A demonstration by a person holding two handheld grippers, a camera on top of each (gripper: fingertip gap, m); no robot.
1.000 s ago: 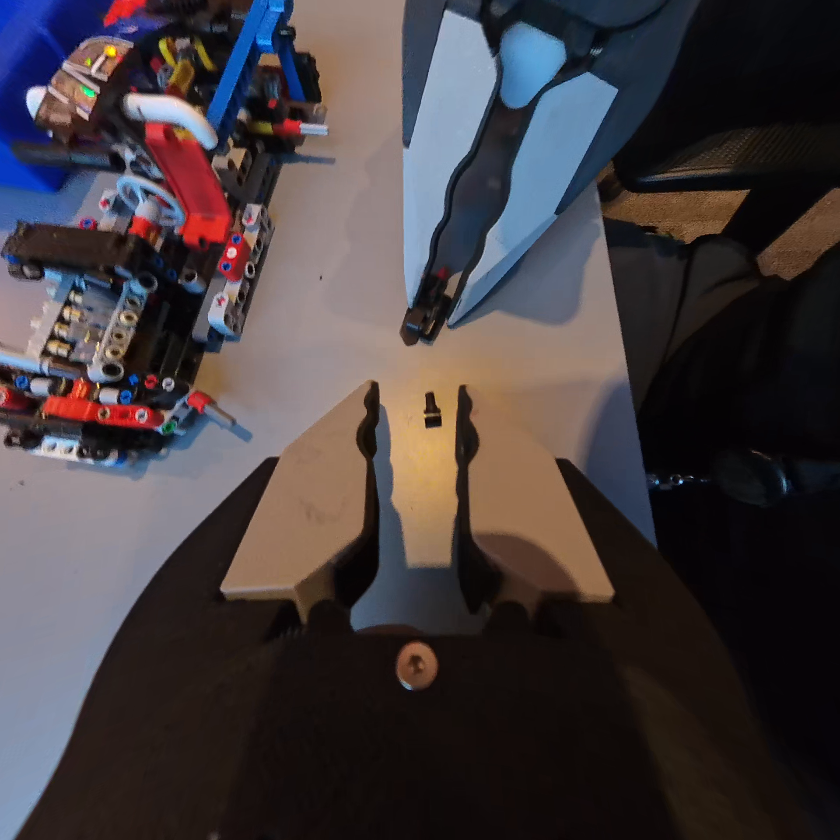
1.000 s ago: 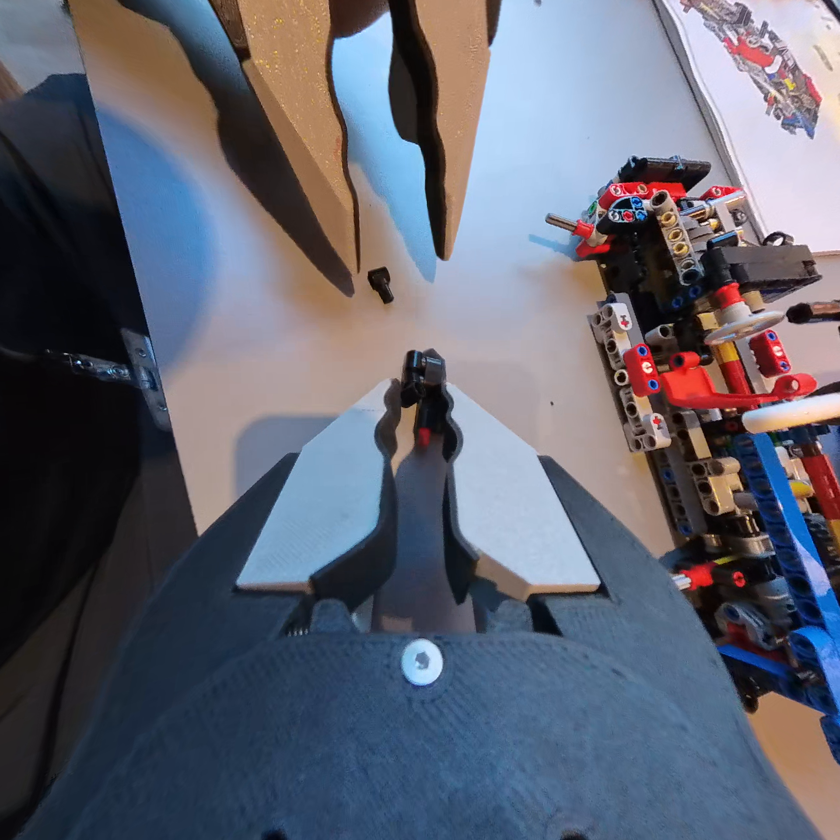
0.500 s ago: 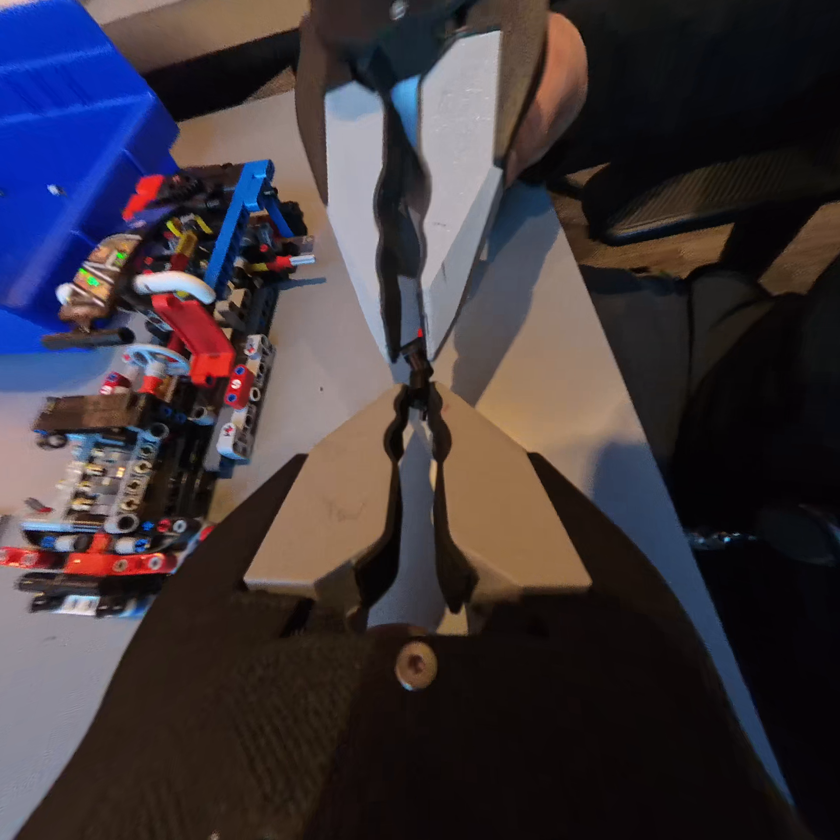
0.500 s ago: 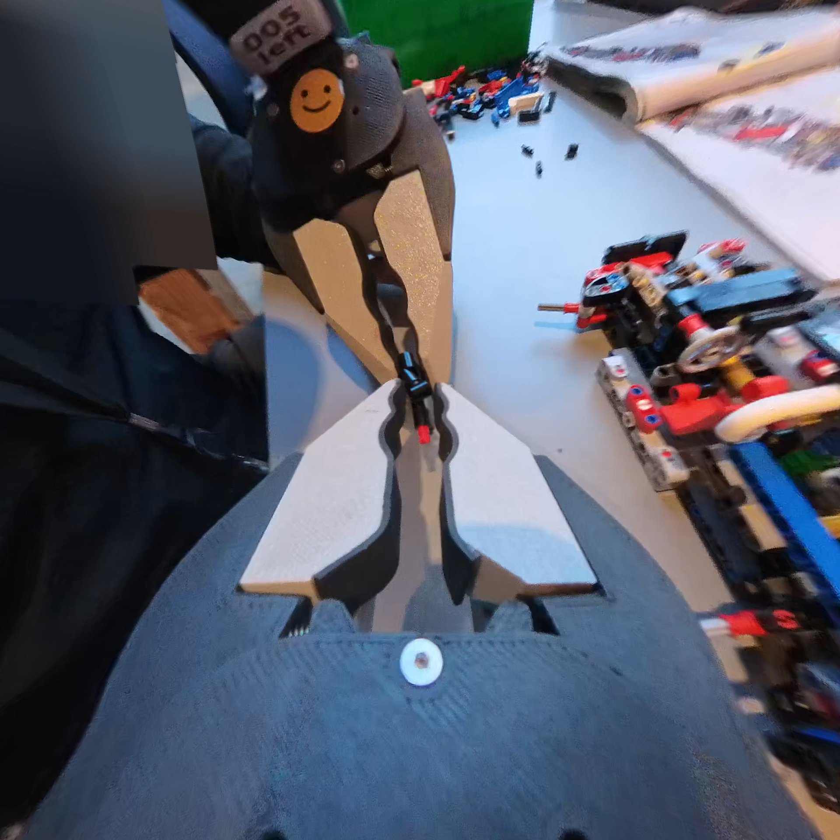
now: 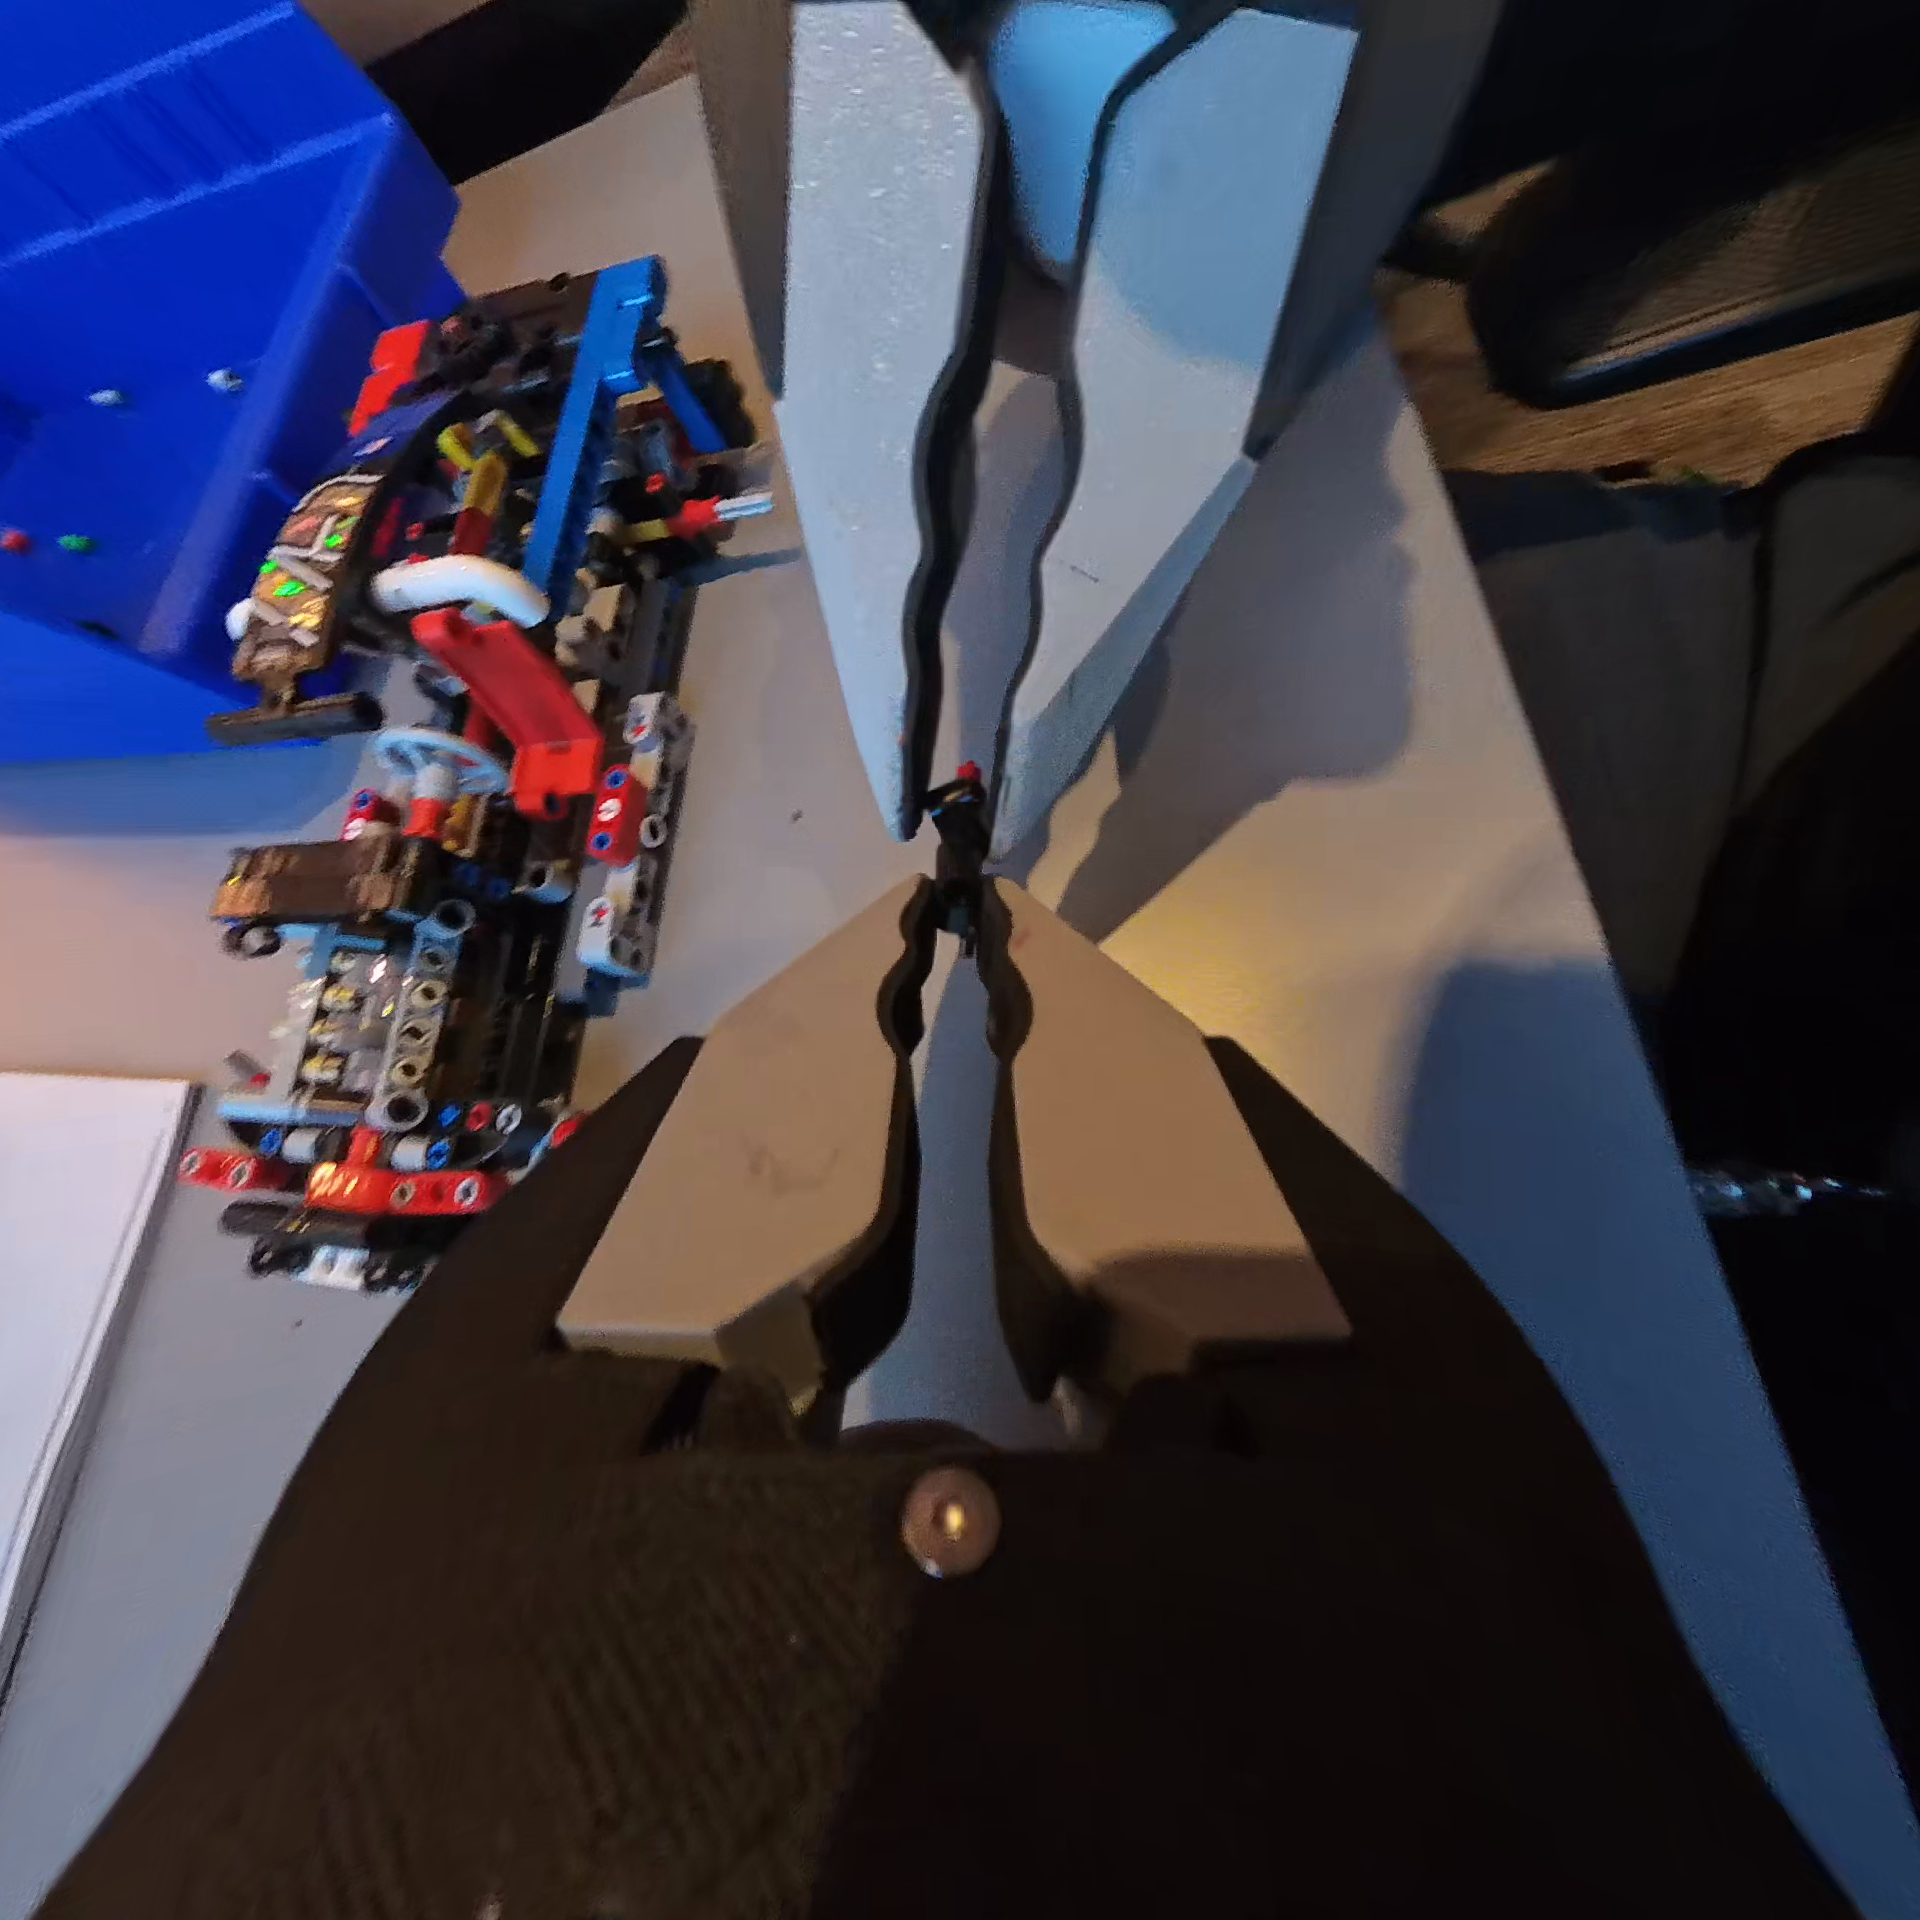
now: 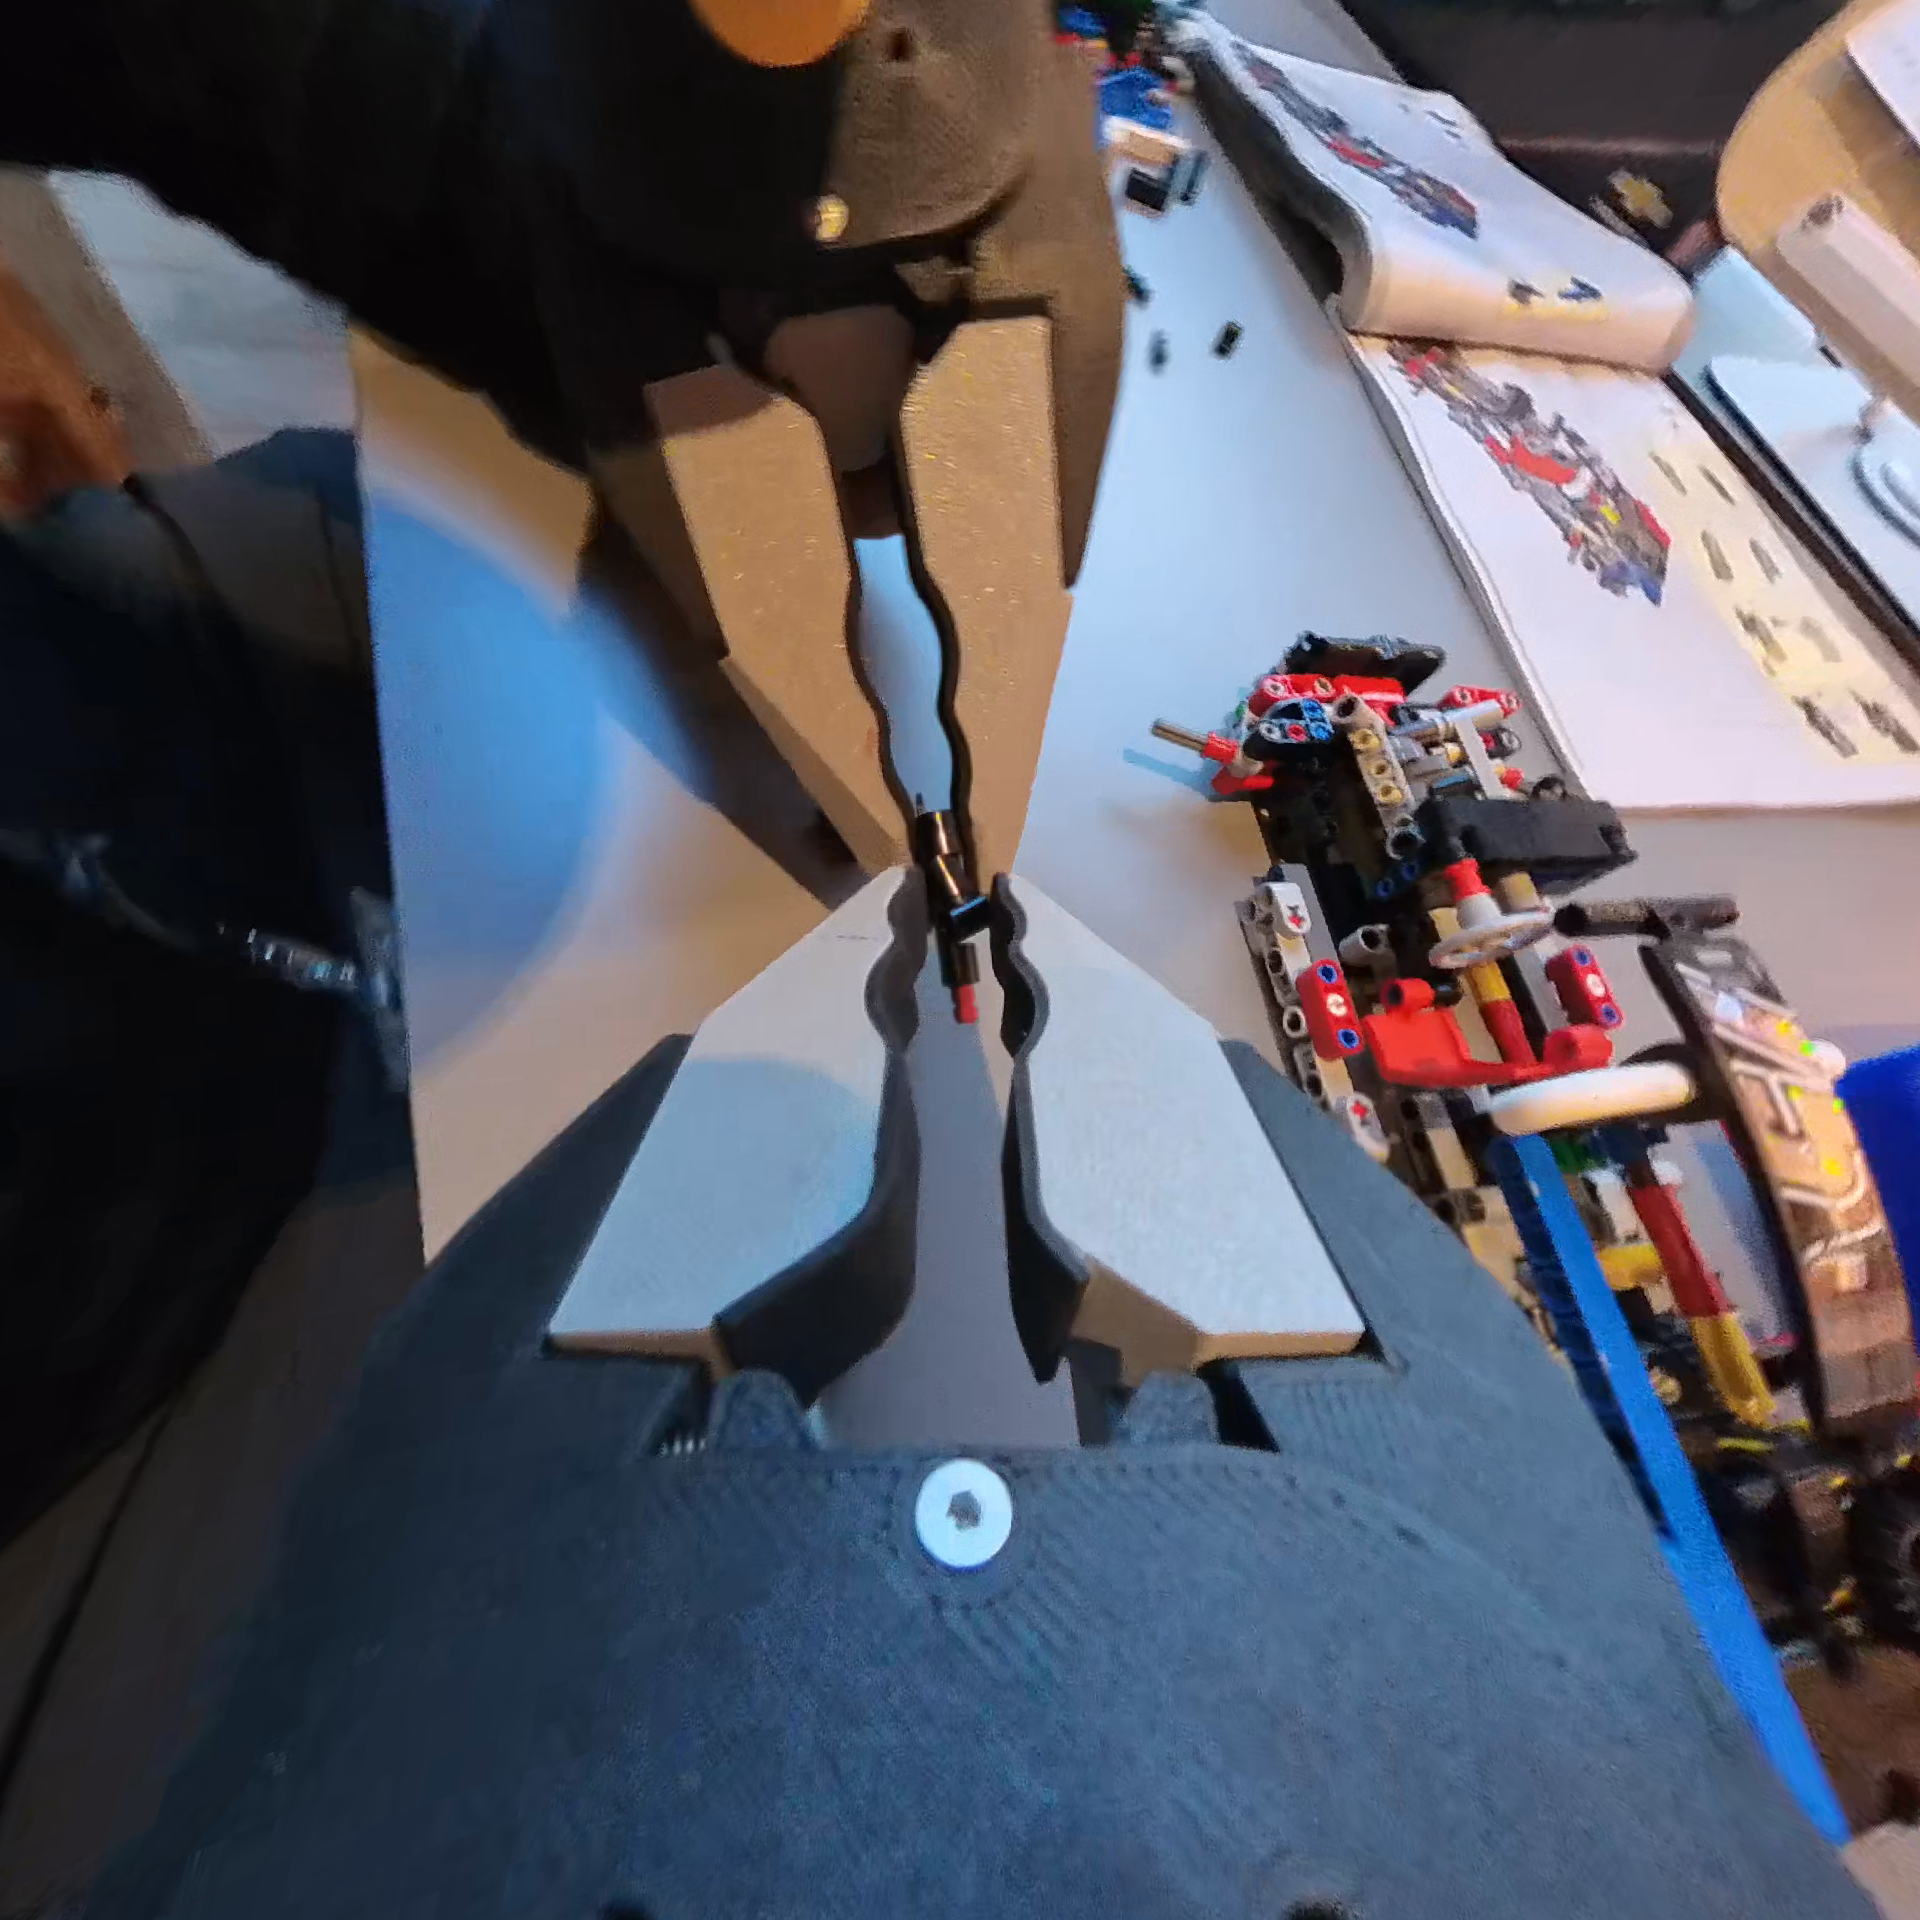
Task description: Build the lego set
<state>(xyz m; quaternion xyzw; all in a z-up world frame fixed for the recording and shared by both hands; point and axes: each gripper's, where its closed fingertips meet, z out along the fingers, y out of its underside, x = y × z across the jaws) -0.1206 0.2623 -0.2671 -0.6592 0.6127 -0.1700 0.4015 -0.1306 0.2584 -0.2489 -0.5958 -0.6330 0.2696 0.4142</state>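
My left gripper [image 5: 958,904] is shut on a small black pin [image 5: 956,902]. My right gripper [image 6: 958,902] is shut on a black connector with a red axle [image 6: 964,971] through it. The two grippers meet tip to tip above the white table [image 5: 1299,935], and the pin touches the connector's end. In the left wrist view the right gripper [image 5: 954,816] comes down from the top; in the right wrist view the left gripper [image 6: 940,842] does the same. The partly built lego vehicle [image 5: 457,790] lies on the table to the left, and on the right in the right wrist view [image 6: 1475,997].
A blue bin [image 5: 177,343] stands behind the vehicle. An open instruction booklet [image 6: 1621,582] lies at the far right, with loose small parts [image 6: 1195,343] scattered beyond. A white sheet [image 5: 73,1299] lies at the left edge. A person's dark clothing [image 5: 1787,831] is past the table edge.
My left gripper closed on the black pin that lay on the table and lifted it. Both grippers rose and came together tip to tip, pin against connector.
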